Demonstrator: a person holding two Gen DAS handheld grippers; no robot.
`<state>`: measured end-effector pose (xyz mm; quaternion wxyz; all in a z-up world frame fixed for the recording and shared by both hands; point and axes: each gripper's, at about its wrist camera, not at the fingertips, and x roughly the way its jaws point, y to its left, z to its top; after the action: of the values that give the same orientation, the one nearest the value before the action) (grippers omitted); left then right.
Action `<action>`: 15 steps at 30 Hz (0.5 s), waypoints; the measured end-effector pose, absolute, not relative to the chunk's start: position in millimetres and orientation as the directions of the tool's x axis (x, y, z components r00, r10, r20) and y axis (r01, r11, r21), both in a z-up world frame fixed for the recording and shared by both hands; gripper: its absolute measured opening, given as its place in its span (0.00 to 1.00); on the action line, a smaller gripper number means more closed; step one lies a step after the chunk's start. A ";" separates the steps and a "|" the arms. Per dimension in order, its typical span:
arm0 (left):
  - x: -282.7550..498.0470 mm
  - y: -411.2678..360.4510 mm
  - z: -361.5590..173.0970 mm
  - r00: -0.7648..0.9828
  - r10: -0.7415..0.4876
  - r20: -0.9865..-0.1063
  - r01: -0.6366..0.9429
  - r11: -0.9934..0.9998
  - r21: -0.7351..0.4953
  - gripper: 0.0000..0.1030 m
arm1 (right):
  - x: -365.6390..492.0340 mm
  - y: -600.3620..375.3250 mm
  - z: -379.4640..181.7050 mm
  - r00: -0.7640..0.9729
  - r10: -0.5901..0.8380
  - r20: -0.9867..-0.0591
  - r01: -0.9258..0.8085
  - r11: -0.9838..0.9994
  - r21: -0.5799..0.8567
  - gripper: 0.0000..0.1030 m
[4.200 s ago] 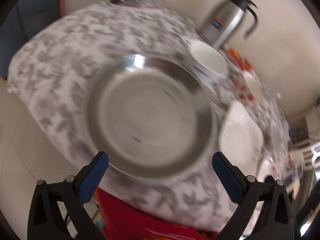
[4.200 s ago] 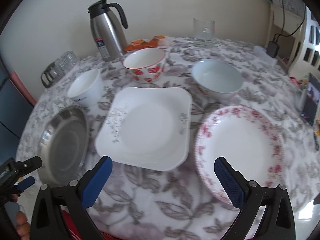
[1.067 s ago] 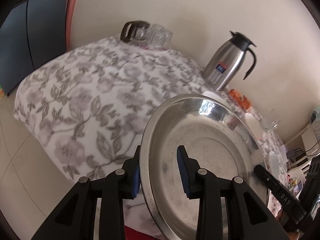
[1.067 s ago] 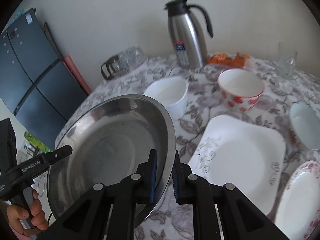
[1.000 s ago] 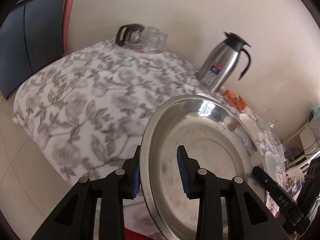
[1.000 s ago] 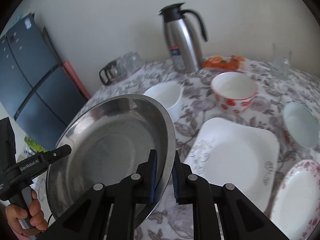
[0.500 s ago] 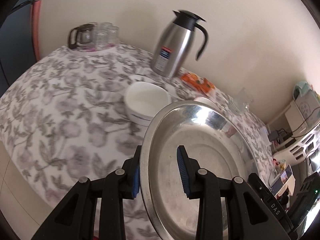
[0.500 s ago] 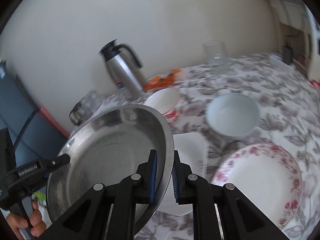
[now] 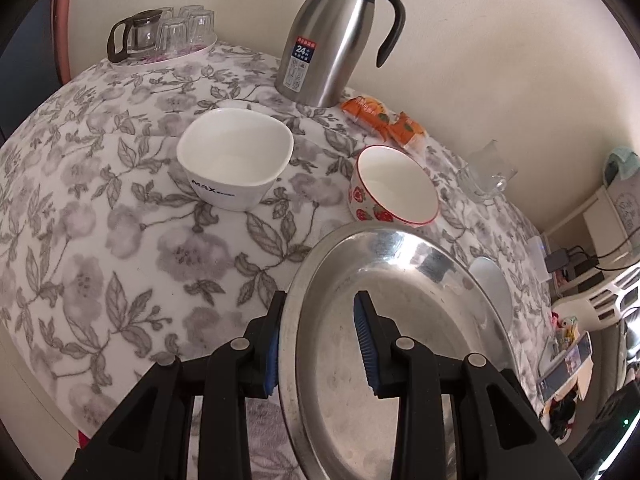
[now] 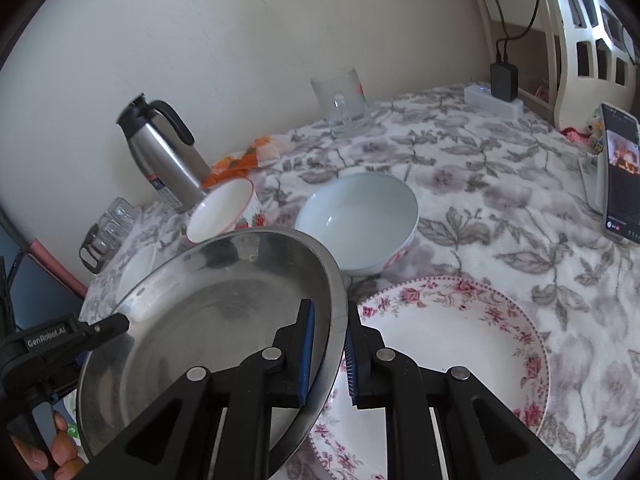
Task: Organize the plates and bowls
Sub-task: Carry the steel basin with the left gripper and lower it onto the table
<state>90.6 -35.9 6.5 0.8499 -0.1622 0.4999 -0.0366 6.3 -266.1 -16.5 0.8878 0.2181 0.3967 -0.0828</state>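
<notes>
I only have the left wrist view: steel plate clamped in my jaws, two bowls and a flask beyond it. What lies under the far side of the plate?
Observer: A floral-rimmed plate lies on the tablecloth just beside the steel plate, partly under its edge.
Operator: Is the right gripper holding on?
Observer: Yes, the right gripper is clamped on the steel plate's rim, opposite the left gripper.
Operator: Anything else near that plate?
Observer: A pale blue bowl stands just behind the floral plate; a phone is propped at the table's far edge.
</notes>
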 end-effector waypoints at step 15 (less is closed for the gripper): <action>108.9 -27.6 -15.0 0.507 -0.130 -0.852 -0.128 0.966 -0.224 0.34 | 31.0 -240.7 -41.4 0.604 0.001 -0.797 0.275 0.938 0.210 0.17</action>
<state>108.9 -27.6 -15.0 0.8583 -0.1300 0.4964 -0.0008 31.0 -240.7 -41.4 0.8816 0.1576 0.4381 -0.0779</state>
